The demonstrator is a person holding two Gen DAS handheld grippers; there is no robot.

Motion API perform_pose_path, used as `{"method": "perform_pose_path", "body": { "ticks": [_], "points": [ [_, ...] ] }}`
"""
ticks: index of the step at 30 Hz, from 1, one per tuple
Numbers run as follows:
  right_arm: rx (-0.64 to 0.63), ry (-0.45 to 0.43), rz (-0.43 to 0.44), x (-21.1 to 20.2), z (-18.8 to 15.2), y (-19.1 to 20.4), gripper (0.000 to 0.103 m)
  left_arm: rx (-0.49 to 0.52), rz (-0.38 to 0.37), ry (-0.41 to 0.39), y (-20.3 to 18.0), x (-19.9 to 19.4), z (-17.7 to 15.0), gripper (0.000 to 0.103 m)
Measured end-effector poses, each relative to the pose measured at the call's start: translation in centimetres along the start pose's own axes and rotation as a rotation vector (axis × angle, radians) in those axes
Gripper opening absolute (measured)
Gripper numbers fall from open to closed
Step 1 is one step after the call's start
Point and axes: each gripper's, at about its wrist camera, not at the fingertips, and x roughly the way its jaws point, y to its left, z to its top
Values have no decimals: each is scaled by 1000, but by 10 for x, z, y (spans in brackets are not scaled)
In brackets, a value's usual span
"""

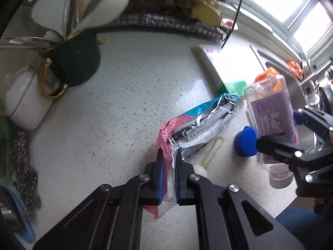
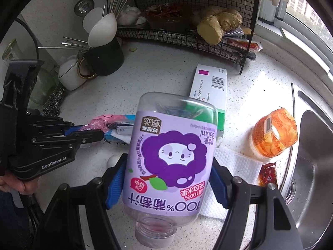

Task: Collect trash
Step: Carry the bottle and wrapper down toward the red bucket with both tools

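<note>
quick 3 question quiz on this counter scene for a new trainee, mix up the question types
1. True or false: the left tongs are shut on the plastic wrapper.
2. What do the right tongs hold? A) the medicine box B) the purple juice bottle C) the orange jar
3. Fill in: the loose blue bottle cap lies on the ____, beside the bottle.

Key
1. True: the pads pinch the wrapper's pink end.
2. B: the purple juice bottle sits upside down between the pads, its neck uncapped. The medicine box and orange jar lie apart on the counter.
3. counter
</note>
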Motion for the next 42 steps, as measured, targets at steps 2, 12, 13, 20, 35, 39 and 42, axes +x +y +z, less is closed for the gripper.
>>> {"method": "perform_pose_path", "body": {
  "ticks": [2,12,13,20,35,39,42],
  "points": [
    [0,-18,-1,-8,-4,-2,69,-14,3,-26,-7,-14,-3,7],
    [-19,-92,12,-69,-45,-2,69,-42,56,-102,-52,-70,-37,7],
    [-17,-100,20,-75,-52,-3,69,-54,61,-108,-57,-74,-41,7],
    [-40,-142,59,-117,-106,3,69,-63,92,-145,-114,-104,-90,7],
    [-77,-237,37,-217,-237,-3,69,-51,102,-207,-257,-156,-227,7],
    [-53,-234,29,-226,-263,-5,69,-38,97,-185,-282,-151,-251,7],
    [-32,-214,27,-227,-282,-6,69,-23,82,-147,-295,-145,-262,7]
  ]
}}
